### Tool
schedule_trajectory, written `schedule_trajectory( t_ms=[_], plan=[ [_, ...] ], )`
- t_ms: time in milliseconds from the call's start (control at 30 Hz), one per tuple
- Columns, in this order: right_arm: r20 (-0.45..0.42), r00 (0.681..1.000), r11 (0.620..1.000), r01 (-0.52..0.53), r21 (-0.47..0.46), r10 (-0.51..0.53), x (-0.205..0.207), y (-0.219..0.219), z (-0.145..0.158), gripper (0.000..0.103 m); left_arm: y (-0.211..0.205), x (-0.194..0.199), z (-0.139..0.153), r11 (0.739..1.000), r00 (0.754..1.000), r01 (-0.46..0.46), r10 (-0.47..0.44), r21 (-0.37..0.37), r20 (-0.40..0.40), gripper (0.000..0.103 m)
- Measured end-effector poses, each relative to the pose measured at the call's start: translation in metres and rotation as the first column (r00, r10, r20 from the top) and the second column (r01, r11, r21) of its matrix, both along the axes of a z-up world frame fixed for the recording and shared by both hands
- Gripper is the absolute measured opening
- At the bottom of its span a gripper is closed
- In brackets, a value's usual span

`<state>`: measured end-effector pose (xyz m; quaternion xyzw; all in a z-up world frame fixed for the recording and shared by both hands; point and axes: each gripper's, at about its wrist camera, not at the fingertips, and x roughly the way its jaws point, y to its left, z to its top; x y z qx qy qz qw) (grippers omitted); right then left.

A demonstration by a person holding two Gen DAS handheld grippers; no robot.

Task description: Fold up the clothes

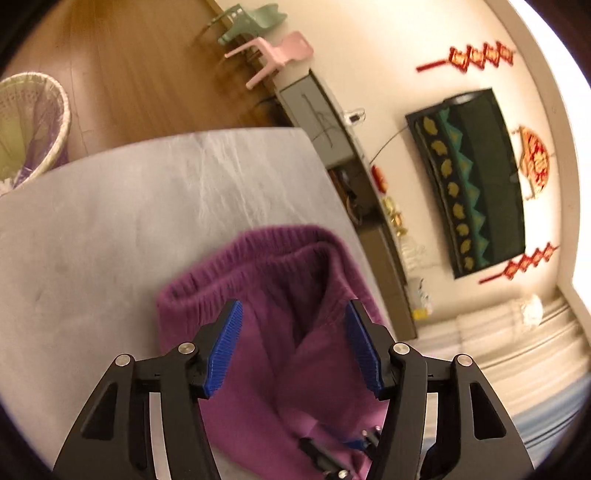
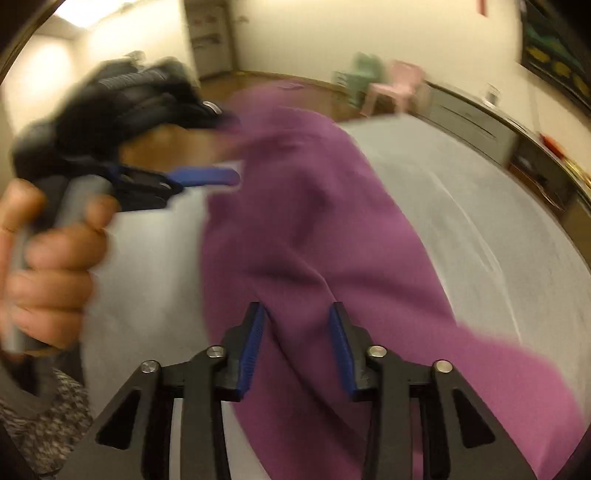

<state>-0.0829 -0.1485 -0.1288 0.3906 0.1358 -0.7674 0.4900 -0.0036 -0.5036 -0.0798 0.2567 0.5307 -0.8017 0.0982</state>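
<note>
Basket [image 1: 33, 122] (lined) beyond purple garment [image 1: 280, 295]

Pink chair [image 1: 275, 55] beside green chair [image 1: 255, 22] — wicker basket [image 1: 33, 122] on floor.

My left gripper [image 1: 293, 343] had its jaws spread wide, blue pads [image 1: 225, 350] well apart. My right gripper [image 2: 297, 343] was likewise parted. My left hand [image 2: 48, 266] gripped its gripper's grey handle, fingers curled round it.
</note>
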Motion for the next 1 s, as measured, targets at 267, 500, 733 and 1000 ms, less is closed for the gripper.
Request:
schedule_trajectory(
  t_ms=[267,500,733,1000],
  plan=[
    [-0.070,0.988,0.988,0.145,0.060,-0.141,0.021,0.090,-0.014,0.071,0.046,0.022,0.035,0.987,0.997,0.010,0.002,-0.159,0.074,0.067],
    [-0.177,0.955,0.942,0.271,0.196,-0.238,0.015,0.152,-0.032,0.074,0.071,0.026,0.039,0.985,0.995,-0.019,0.035,-0.173,0.094,0.076],
    [-0.190,0.969,0.961,0.193,0.199,-0.156,0.038,0.163,-0.036,0.070,0.085,0.014,0.041,0.928,0.974,-0.030,0.111,-0.370,0.199,0.080],
    [-0.169,0.974,0.969,0.178,0.174,-0.149,0.037,0.174,-0.035,0.002,0.017,0.019,0.057,0.957,0.995,-0.087,0.098,-0.276,0.027,0.006]
  ],
)
